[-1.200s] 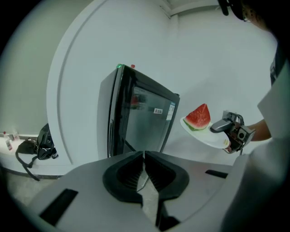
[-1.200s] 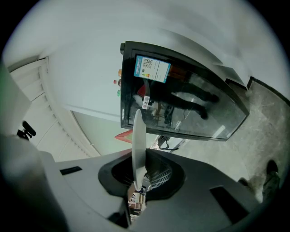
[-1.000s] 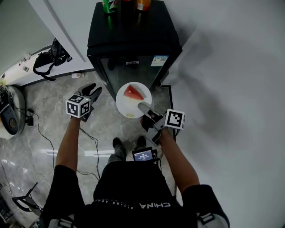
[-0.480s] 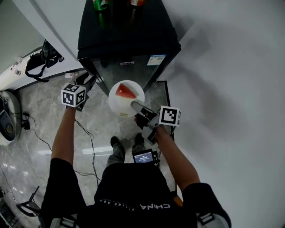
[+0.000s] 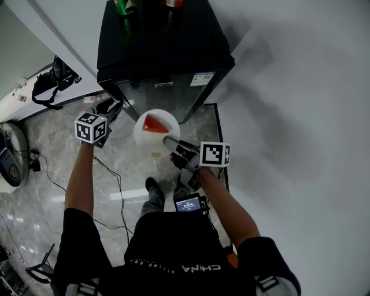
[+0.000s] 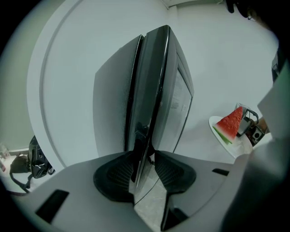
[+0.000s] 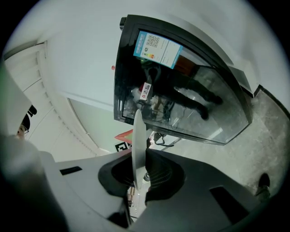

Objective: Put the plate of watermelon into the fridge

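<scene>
White and round, the plate [image 5: 151, 140] hangs level above the grey marble floor [image 5: 52, 173], just at 6 o'clock of the black fridge [image 5: 162, 46], with the red wedge of watermelon [image 5: 154, 123] lying on its far half. The right gripper [image 5: 169, 140] comes in from 4 o'clock and is clamped narrow on the plate's near rim; in the right gripper view the thin rim [image 7: 137, 145] stands on edge between the two dark pads of that gripper [image 7: 140, 176], with the fridge's glass door [image 7: 181, 104] and its blue sticker [image 7: 156, 47] beyond. The door is closed. The left gripper [image 5: 110, 108] is at 9 o'clock of the plate, its tips by the fridge's front left corner; a second ago it was further back from that corner, and the plate too sat further from the door. Its jaws have just been opening and now stand wide: in the left gripper view the door's edge [image 6: 152, 90] shows in the gap of that gripper [image 6: 145, 167], and neither pad presses on it. At 3 o'clock in that view the plate [image 6: 224, 141] and its watermelon [image 6: 231, 123] are in sight. Two bottles [image 5: 124, 6] stand on the fridge's top.
</scene>
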Demonstrator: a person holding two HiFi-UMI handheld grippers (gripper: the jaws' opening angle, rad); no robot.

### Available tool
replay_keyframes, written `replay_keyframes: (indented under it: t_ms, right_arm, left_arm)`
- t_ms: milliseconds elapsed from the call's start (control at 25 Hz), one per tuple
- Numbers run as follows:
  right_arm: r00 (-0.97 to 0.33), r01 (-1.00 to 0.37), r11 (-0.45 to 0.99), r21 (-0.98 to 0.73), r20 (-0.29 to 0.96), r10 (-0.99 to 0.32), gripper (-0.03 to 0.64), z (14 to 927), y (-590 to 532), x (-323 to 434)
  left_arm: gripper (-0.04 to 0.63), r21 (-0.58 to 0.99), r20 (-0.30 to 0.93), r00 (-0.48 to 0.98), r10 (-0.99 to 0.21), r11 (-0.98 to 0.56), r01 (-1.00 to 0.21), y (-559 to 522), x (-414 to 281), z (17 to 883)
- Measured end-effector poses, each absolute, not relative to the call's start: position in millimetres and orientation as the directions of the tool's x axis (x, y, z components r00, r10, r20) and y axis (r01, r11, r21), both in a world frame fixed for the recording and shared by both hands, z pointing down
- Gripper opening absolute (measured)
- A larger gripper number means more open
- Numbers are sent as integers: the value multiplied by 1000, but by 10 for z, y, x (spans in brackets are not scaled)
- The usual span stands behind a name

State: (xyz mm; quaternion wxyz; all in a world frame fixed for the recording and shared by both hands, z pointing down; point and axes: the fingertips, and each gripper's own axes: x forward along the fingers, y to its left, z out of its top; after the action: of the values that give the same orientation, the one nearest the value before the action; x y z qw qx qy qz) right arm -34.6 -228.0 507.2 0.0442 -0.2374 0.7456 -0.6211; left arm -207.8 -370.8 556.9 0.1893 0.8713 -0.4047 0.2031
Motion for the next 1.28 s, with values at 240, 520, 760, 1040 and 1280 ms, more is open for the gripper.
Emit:
replay_keyframes:
  t_ms: [240, 520, 760, 1040, 1280]
  right_arm:
    - [-891, -296, 118, -948, 229, -392, 32, 5091, -2246, -407]
    - [-892, -294, 106, -950, 233, -388, 32, 5127, -2199, -397]
    - [-896, -280, 105, -954, 220, -386, 32, 5115, -2187, -391]
    - [-892, -292, 109, -950, 230, -389, 33, 5157, -2118, -375]
    - [-881, -311, 79, -947, 256, -397, 33, 5192, -2034, -307]
  left_arm:
    - [92, 90, 555, 580, -596, -650, -754, -3676, -2031, 5574]
    - [89, 126, 549, 599, -583, -651, -749, -3665, -2034, 5573]
    - [84, 122, 549, 599, -583, -653, -748, -3663, -2033, 5566]
    - [80, 125, 566, 597, -568, -657, -744, -3645, -2039, 5556]
    - [69, 163, 547, 669, -503, -720, -675, -3120, -1866, 5562]
